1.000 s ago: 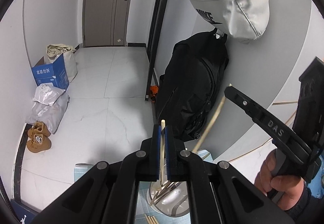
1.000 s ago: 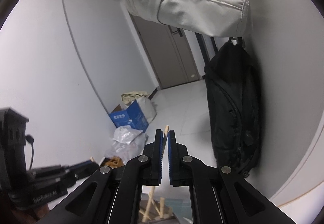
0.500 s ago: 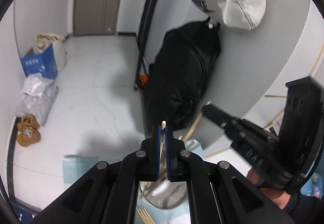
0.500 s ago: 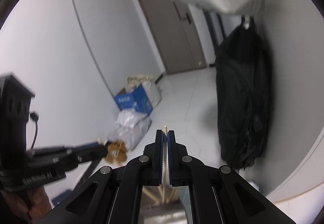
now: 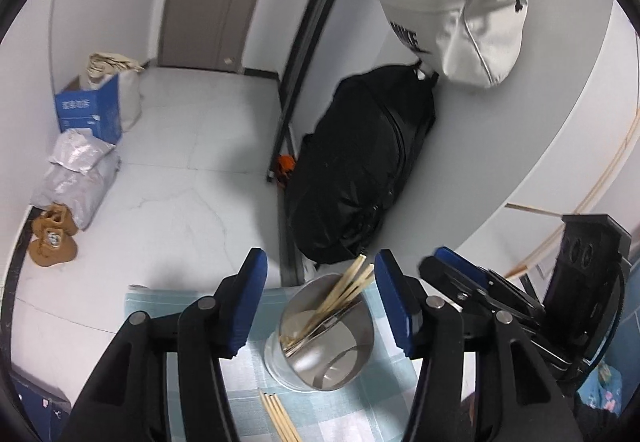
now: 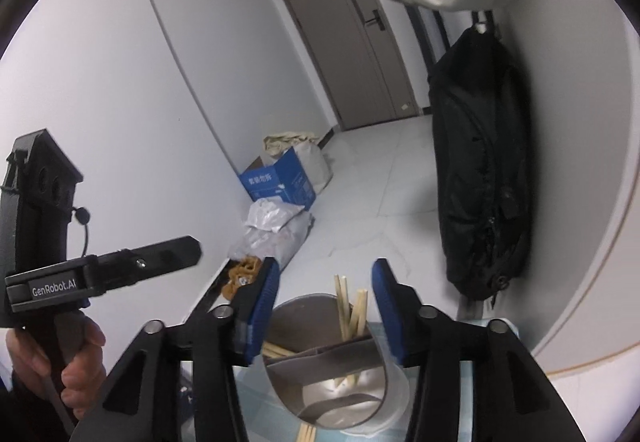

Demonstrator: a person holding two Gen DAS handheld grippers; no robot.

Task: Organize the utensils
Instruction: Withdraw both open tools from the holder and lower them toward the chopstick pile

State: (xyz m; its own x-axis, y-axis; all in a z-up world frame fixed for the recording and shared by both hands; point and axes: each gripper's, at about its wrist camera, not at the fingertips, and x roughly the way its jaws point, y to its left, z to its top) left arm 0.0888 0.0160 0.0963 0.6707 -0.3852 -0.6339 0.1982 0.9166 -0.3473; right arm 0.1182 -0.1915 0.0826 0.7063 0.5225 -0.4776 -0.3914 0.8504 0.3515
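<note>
My left gripper [image 5: 318, 292] and right gripper [image 6: 324, 306] are both opening, nothing pinched. The chopsticks [image 5: 344, 292] stand in the steel cup [image 5: 320, 358] on the checked cloth [image 5: 188, 298].

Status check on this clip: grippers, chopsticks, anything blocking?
Both hand-held grippers opening, nothing between pads. Chopsticks leaning in the steel cup. More chopsticks lying on the cloth. Nothing blocking.

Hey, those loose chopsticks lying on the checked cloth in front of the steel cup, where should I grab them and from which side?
Take the loose chopsticks at their tips near the steel cup, coming from above with jaws across them; they lie flat on the cloth.
</note>
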